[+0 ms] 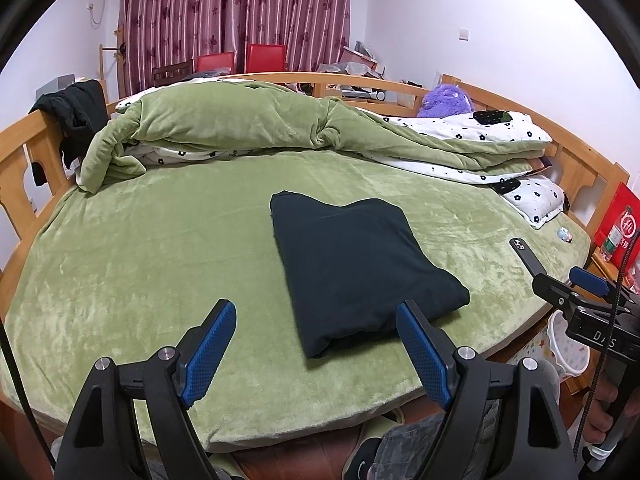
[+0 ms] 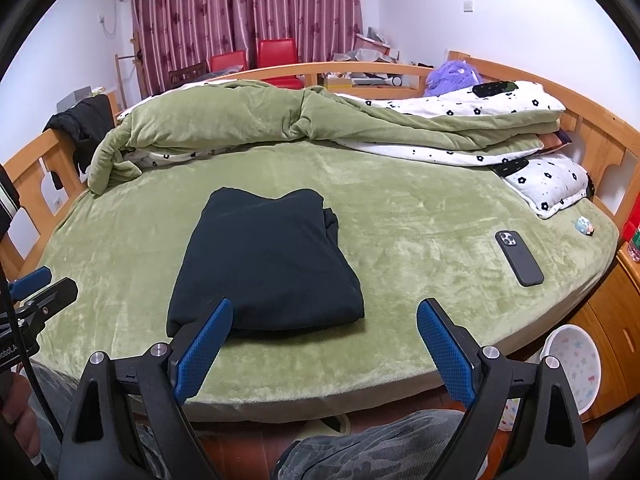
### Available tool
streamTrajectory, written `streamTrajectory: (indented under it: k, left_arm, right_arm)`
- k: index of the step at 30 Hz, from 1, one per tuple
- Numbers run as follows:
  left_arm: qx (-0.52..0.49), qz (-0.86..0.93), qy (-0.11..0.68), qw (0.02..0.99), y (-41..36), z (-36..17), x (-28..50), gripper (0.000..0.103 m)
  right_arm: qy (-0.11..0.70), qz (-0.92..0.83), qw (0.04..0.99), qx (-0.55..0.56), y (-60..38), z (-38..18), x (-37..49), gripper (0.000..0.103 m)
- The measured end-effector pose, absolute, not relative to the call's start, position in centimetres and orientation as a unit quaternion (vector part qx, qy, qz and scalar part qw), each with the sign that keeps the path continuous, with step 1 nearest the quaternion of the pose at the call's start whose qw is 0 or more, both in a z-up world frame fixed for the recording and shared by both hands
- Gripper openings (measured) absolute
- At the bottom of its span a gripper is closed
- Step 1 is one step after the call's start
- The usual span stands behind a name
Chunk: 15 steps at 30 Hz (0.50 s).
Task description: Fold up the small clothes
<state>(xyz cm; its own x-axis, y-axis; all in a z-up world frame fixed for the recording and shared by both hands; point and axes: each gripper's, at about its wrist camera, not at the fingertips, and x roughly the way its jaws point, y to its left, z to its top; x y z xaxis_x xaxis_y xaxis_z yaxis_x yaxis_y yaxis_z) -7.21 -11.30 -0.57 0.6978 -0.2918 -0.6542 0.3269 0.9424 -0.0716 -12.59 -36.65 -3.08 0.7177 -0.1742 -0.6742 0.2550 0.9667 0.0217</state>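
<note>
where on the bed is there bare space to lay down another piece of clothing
Bare sheet lies left of the folded garment, out to the bed rail, and between the garment and the phone. The back is crowded with the quilt, the far right corner with a pillow.

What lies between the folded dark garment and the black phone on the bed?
Only bare green plush bedcover separates the folded dark garment from the black phone; the right wrist view shows it best.

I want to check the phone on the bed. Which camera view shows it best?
The right wrist view: the phone lies whole and unblocked on the green sheet. In the left wrist view the right gripper hides its near end.
</note>
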Motion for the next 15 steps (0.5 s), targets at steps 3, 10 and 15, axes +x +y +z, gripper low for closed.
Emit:
streamTrajectory:
  k: [3, 10, 15]
  left_arm:
    - [0.028, -0.164, 0.349, 0.922, -11.24, -0.35, -7.31, 0.081]
    - [0.028, -0.16, 0.346, 0.924, -10.96, 0.05, -7.51, 0.081]
    - [0.027, -0.157, 0.347, 0.924, -10.73, 0.13, -7.5, 0.081]
  right_arm:
    - [0.357, -0.118, 0.925, 0.057, -36.69, -2.93, -12.88, 0.092]
    - [0.358, -0.121, 0.924, 0.059, -36.82, -2.82, -13.08, 0.092]
    - [0.359, -0.121, 0.924, 0.06, -36.98, -2.83, -13.07, 0.092]
